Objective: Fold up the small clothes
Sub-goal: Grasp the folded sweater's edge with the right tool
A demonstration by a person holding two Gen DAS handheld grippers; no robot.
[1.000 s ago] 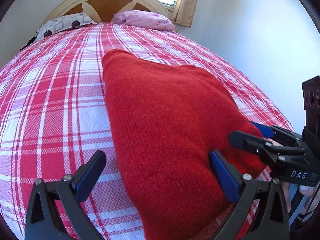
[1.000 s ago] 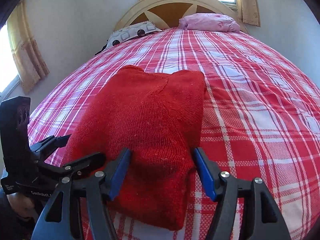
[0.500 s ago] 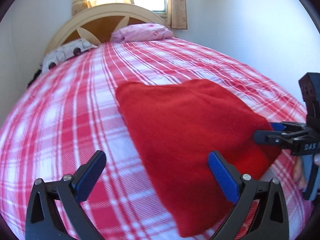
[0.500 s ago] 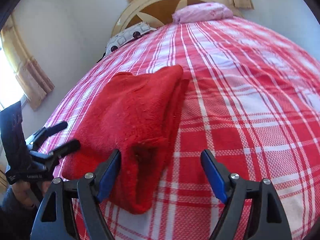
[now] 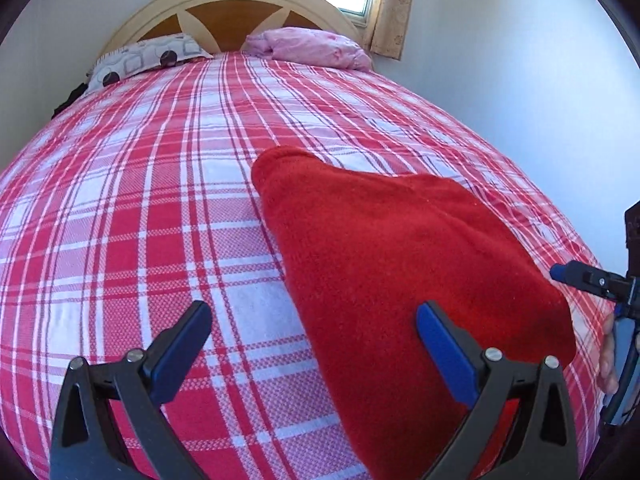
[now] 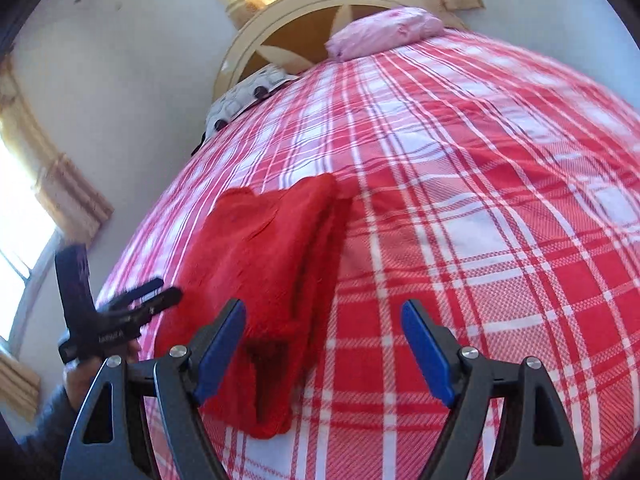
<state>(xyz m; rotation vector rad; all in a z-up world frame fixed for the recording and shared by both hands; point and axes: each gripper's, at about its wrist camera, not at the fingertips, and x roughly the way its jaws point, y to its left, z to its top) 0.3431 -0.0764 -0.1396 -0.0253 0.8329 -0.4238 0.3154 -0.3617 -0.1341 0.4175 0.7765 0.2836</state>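
Note:
A folded red knit garment (image 5: 400,260) lies flat on the red-and-white plaid bedspread (image 5: 140,220). My left gripper (image 5: 312,320) hovers open over its near left edge, the right finger (image 5: 444,348) above the knit and the left finger above bare bedspread. In the right wrist view the same garment (image 6: 272,260) lies left of centre. My right gripper (image 6: 324,312) is open, its left finger over the garment's near end, its pads pressing nothing. Each gripper shows at the edge of the other's view: the right gripper (image 5: 576,278), the left gripper (image 6: 170,287).
A patterned grey pillow (image 5: 144,58) and a pink pillow (image 5: 308,46) lie against the arched headboard (image 5: 240,4). Curtained windows stand behind the headboard and on the left wall (image 6: 24,208). The bed's right edge runs near a white wall (image 5: 520,100).
Both grippers have drawn back from the garment. The right gripper's jaws have widened and come off the garment's near end, shifting right; its view has tilted.

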